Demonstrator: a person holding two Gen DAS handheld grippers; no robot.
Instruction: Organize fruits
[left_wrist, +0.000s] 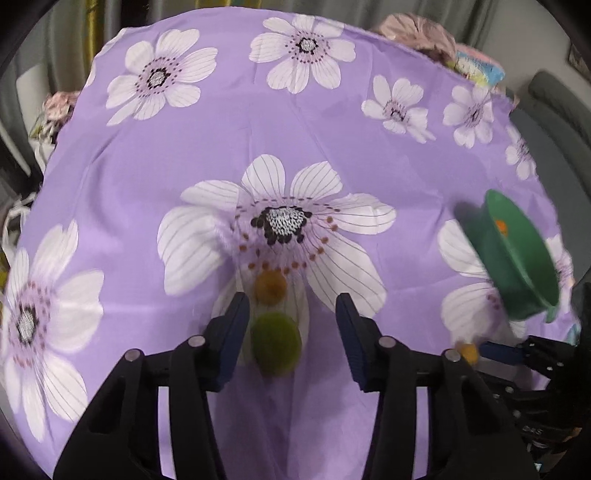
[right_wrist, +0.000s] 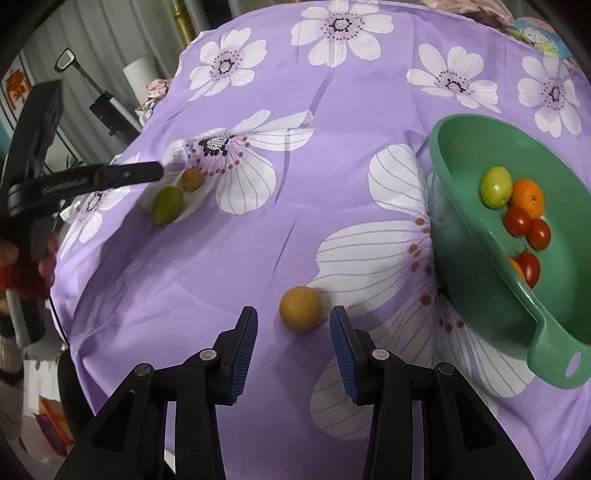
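Note:
My left gripper (left_wrist: 293, 306) is open; a green fruit (left_wrist: 275, 343) lies on the cloth between its fingers, a small orange-brown fruit (left_wrist: 270, 287) just beyond the tips. My right gripper (right_wrist: 293, 319) is open around a yellow-brown round fruit (right_wrist: 301, 308) lying just ahead of its fingertips. A green bowl (right_wrist: 476, 273) stands to the right, holding a green fruit (right_wrist: 496, 185), an orange (right_wrist: 528, 197) and several red tomatoes (right_wrist: 517, 220). The right wrist view also shows the green fruit (right_wrist: 168, 204) and small fruit (right_wrist: 191, 179) under the left gripper's fingers (right_wrist: 129, 174).
A purple flowered cloth (left_wrist: 207, 133) covers the table. The bowl (left_wrist: 517, 258) is at the right of the left wrist view, with the right gripper's fingertip (left_wrist: 502, 352) and yellow fruit (left_wrist: 469, 352) below it. Clutter and curtains lie beyond the table's far edge.

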